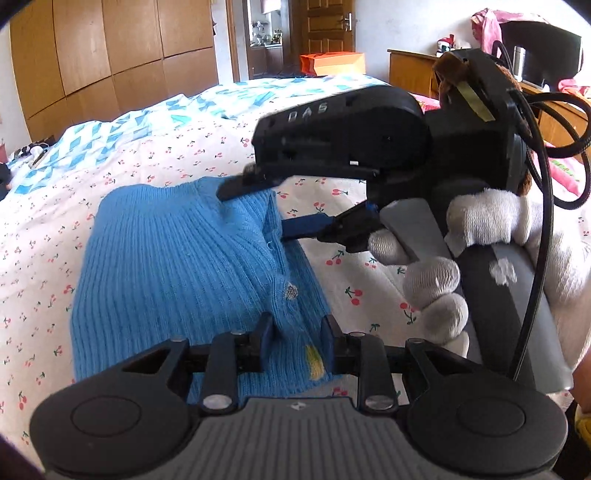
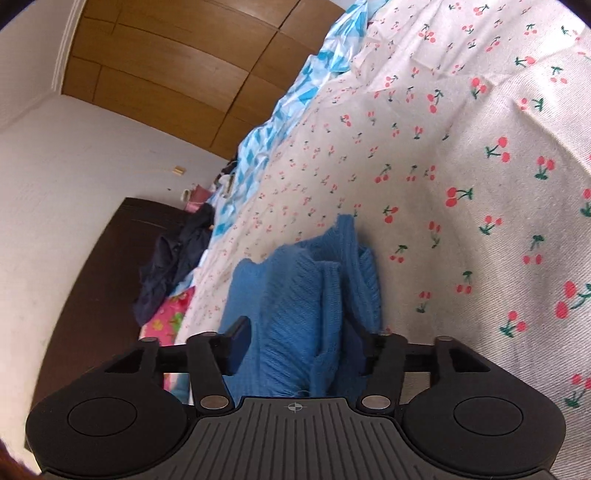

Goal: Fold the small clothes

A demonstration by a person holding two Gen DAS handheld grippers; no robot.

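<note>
Listing the surface first: what covers it? (Clerk)

Item one, bed sheet [image 1: 184, 158]: white, small red cherry print, slightly creased. Item two, quilt [image 1: 221, 99]: blue-and-white diamond pattern, rumpled along the far side of the bed. (Checker)

Task item and location? (Clerk)

Cardigan [image 1: 166, 251]: blue ribbed knit, one button and a yellow embroidered patch visible, lying folded on the cherry sheet near the bed's close edge. (Checker)

Tools? (Clerk)

Left gripper [image 1: 297, 339]: fingers astride the cardigan's buttoned edge at the near end; whether the pads press on the knit, I cannot tell. Right gripper [image 2: 297, 347]: held in a white-gloved hand [image 1: 480, 236], jaws standing wide apart, a bunched fold of the cardigan between them, one pad clear of the fabric. It meets the cardigan at the far end of the same edge. (Checker)

Room fittings? (Clerk)

Wardrobe [image 1: 92, 48]: tan wooden panels, along the wall beyond the bed. Door [image 1: 328, 22]: brown wood, metal handle, beside an open doorway. Orange box [image 1: 332, 62]: past the bed's far edge. Wooden desk [image 1: 410, 70]: at the right, with a dark monitor [image 1: 543, 48] further along. White wall [image 2: 74, 155]: plain. Dark brown panel [image 2: 92, 277]: against that wall at the bed's end. Dark clothing [image 2: 173, 266]: heaped next to the panel, with a pink flowered item just beside it. (Checker)
</note>
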